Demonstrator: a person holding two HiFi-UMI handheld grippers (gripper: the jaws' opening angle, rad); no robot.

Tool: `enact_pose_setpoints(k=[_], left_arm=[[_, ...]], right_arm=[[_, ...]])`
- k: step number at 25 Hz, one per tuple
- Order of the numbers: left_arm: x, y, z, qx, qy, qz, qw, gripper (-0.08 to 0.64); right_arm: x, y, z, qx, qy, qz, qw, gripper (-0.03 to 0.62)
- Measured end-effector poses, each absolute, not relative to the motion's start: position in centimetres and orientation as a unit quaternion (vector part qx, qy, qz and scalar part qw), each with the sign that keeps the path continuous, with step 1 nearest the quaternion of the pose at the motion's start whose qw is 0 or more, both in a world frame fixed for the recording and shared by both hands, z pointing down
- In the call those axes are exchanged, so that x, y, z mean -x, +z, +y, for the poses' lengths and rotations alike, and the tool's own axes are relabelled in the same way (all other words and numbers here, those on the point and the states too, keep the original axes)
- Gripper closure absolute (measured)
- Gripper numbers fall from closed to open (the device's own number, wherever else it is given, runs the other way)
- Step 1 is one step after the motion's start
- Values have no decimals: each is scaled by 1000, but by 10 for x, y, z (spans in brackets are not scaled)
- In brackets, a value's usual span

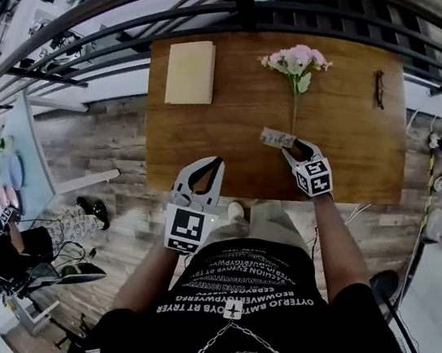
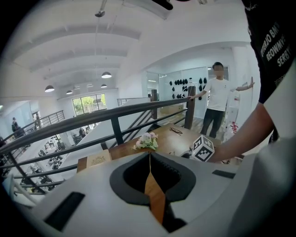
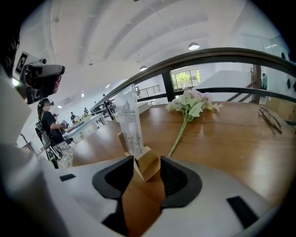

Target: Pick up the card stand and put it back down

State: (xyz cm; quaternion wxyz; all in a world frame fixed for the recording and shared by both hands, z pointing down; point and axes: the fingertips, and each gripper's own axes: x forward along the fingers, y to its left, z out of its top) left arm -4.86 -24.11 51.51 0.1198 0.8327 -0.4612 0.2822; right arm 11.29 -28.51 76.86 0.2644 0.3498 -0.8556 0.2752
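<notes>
Put-down step: right gripper [image 3: 147, 163], lower centre, is standing wide, pads clear of the card stand [image 3: 131, 125] on the table [image 3: 231, 143]. Next move, judged: backing straight off without tipping it. Left gripper [image 2: 149, 155] is idling closed, empty.

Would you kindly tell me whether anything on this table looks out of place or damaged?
Only the pink flower sprig stands out: it lies flat on the brown wooden table, with no vase, its stem reaching toward the clear card stand with a wooden base. Nothing looks spilled or broken.
</notes>
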Motion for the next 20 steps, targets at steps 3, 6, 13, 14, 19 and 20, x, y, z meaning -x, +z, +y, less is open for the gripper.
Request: enact_pose_setpoints(k=[3, 6, 13, 14, 19, 20], left_arm=[[55, 519, -237, -828, 289, -464, 125, 531], [60, 524, -234, -824, 292, -467, 131, 531], [58, 526, -224, -827, 291, -460, 139, 531], [59, 526, -222, -827, 291, -460, 139, 531], [64, 521, -219, -827, 288, -463, 134, 531], [64, 520, -218, -828, 287, -463, 132, 531]], right_arm=[[-109, 772, -288, -352, 272, -857, 260, 410], [-108, 775, -291, -358, 268, -857, 257, 410], [-105, 773, -294, -356, 247, -862, 262, 425], [-105, 773, -294, -354, 247, -862, 265, 429], [-106, 771, -284, -349, 269, -855, 271, 434], [-106, 772, -281, -349, 274, -853, 273, 436]])
